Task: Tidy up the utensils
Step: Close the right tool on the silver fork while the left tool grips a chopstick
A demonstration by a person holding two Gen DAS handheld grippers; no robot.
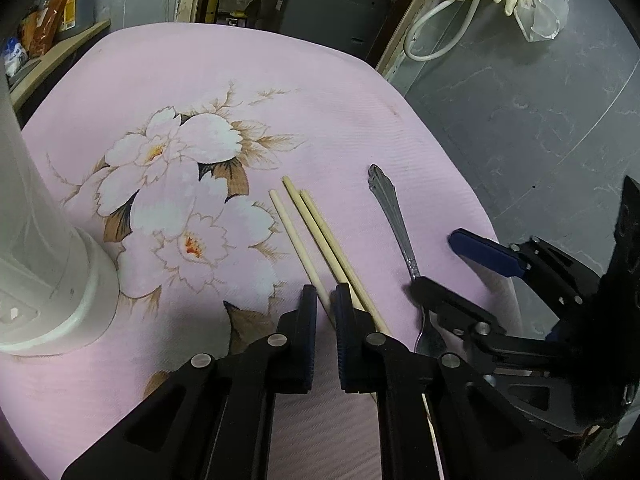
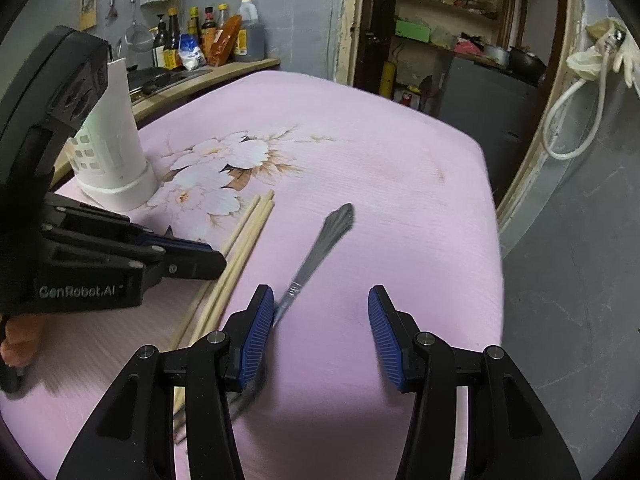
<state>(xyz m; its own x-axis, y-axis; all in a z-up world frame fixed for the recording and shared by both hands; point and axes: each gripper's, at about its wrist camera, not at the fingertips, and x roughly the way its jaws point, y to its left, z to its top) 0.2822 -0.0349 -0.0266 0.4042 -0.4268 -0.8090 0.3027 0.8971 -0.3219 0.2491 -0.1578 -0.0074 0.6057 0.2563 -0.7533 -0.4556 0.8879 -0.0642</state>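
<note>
Three wooden chopsticks (image 1: pixel 316 236) lie side by side on the pink flowered cloth (image 1: pixel 280 100); they also show in the right wrist view (image 2: pixel 240 248). My left gripper (image 1: pixel 324 316) is low over their near ends, jaws nearly closed around one chopstick. A metal fork (image 1: pixel 394 216) lies to their right, handle pointing away. My right gripper (image 2: pixel 320 332) is open over it; the fork's handle (image 2: pixel 320 248) passes by its left finger (image 2: pixel 256 336). A white perforated utensil holder (image 2: pixel 112 148) stands at the left.
The table's right edge (image 2: pixel 494 240) drops to a grey floor. Bottles and packets (image 2: pixel 208 36) stand on a counter behind the holder. A doorway with shelves (image 2: pixel 440 32) is at the back.
</note>
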